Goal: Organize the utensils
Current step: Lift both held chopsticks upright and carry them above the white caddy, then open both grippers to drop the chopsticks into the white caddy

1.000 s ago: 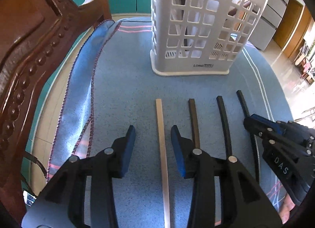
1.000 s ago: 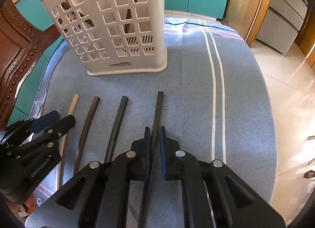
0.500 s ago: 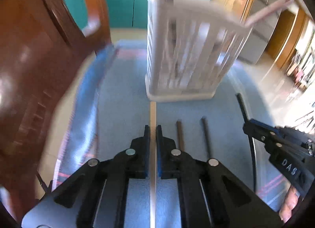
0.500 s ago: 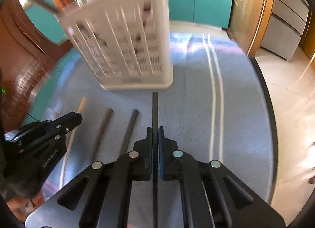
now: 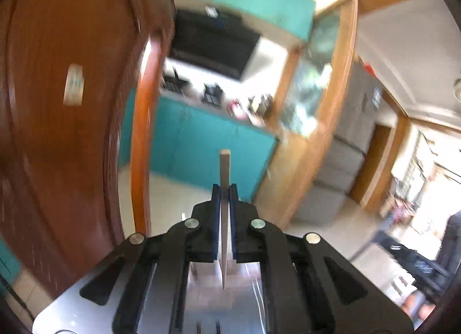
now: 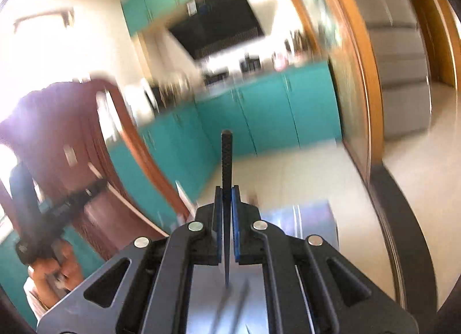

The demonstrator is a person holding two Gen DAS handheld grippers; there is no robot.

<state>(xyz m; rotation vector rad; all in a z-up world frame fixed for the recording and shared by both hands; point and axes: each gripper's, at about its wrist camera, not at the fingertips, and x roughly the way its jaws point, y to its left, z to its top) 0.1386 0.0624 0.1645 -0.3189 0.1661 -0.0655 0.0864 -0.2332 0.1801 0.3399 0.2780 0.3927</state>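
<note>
Now left claw (image 5: 225,190) pinching pale chopstick (image 5: 224,167); right claw (image 6: 227,191) pinching black chopstick (image 6: 226,158).

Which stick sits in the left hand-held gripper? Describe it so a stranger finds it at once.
Start at the teal cabinets in the left wrist view. Before them, the left hand-held gripper is shut on a pale wooden chopstick with a squared tip; the right hand-held gripper grips a black, textured chopstick.
</note>
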